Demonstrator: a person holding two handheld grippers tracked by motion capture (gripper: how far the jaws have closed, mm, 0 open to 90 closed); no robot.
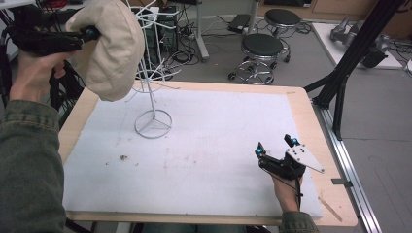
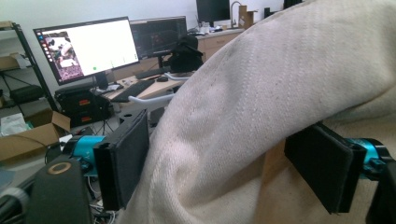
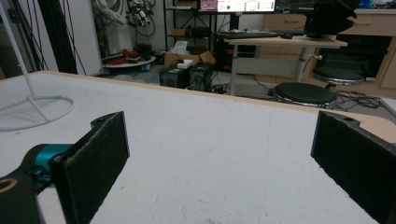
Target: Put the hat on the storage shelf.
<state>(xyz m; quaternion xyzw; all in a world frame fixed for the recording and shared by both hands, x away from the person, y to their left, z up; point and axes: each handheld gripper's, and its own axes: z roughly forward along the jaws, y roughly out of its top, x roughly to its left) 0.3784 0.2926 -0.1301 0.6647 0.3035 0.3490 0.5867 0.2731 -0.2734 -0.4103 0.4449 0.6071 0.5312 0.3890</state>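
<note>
A beige cloth hat (image 1: 109, 48) hangs over the top of a white wire stand (image 1: 153, 124) at the table's far left. My left gripper (image 1: 91, 34) is held high at the hat's left side. In the left gripper view the hat's fabric (image 2: 280, 93) lies between the jaws, which stand wide apart, and the pads (image 2: 123, 158) do not squeeze it. My right gripper (image 1: 274, 146) rests low over the white mat at the near right, open, with nothing between its pads (image 3: 93, 158). The stand's round base (image 3: 37, 105) shows at far left in the right gripper view.
A white mat (image 1: 204, 145) covers the wooden table (image 1: 311, 126). Two black stools (image 1: 262, 48) stand beyond the far edge. A black frame leg (image 1: 350, 58) slants down at the right. Cables and equipment lie on the floor behind the stand.
</note>
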